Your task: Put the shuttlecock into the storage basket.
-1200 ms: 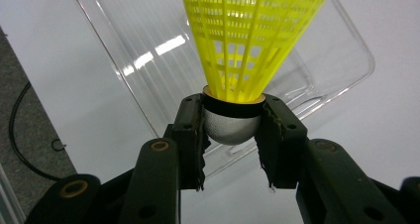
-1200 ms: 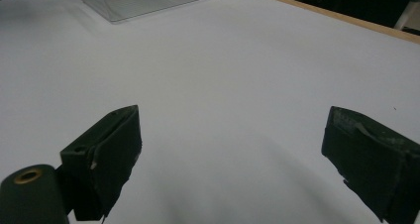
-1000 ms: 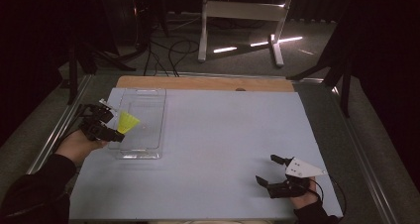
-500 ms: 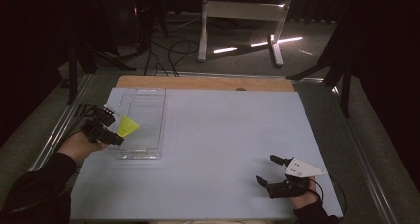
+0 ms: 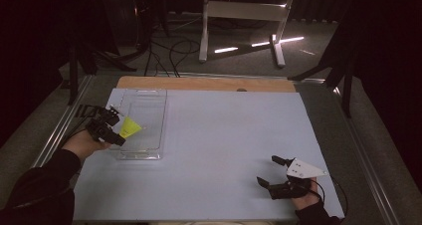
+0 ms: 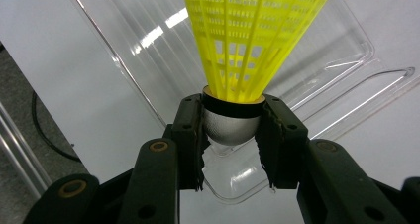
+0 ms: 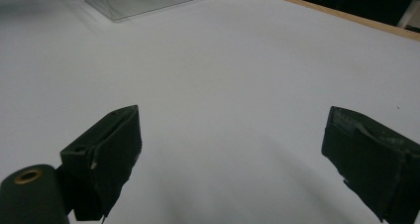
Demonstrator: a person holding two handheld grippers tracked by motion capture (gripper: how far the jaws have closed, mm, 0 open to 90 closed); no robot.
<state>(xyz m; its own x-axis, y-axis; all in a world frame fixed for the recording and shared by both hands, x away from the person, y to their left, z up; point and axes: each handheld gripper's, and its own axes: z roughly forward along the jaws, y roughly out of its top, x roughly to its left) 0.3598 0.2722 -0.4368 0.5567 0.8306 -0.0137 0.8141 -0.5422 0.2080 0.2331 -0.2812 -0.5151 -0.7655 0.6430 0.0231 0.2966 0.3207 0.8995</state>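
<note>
A yellow shuttlecock (image 5: 130, 127) with a silver-grey cork head (image 6: 231, 127) is held at the left of the table. My left gripper (image 5: 115, 129) is shut on that head, both pads pressing its sides, and the yellow skirt (image 6: 252, 33) points away over a clear plastic tray (image 5: 144, 105). In the left gripper view the tray (image 6: 317, 65) lies just under and beyond the shuttlecock. My right gripper (image 5: 271, 171) rests near the front right of the white table sheet, jaws wide open with bare sheet between them (image 7: 233, 154).
The white sheet (image 5: 229, 135) covers most of the table, with a wooden strip (image 5: 209, 83) along its far edge. Metal rails (image 5: 64, 125) run down both sides. Beyond the table stand a white frame (image 5: 244, 16) and cables on the floor.
My left hand has drifted slightly toward the front with the shuttlecock still gripped over the tray. The right gripper has stayed where it was.
</note>
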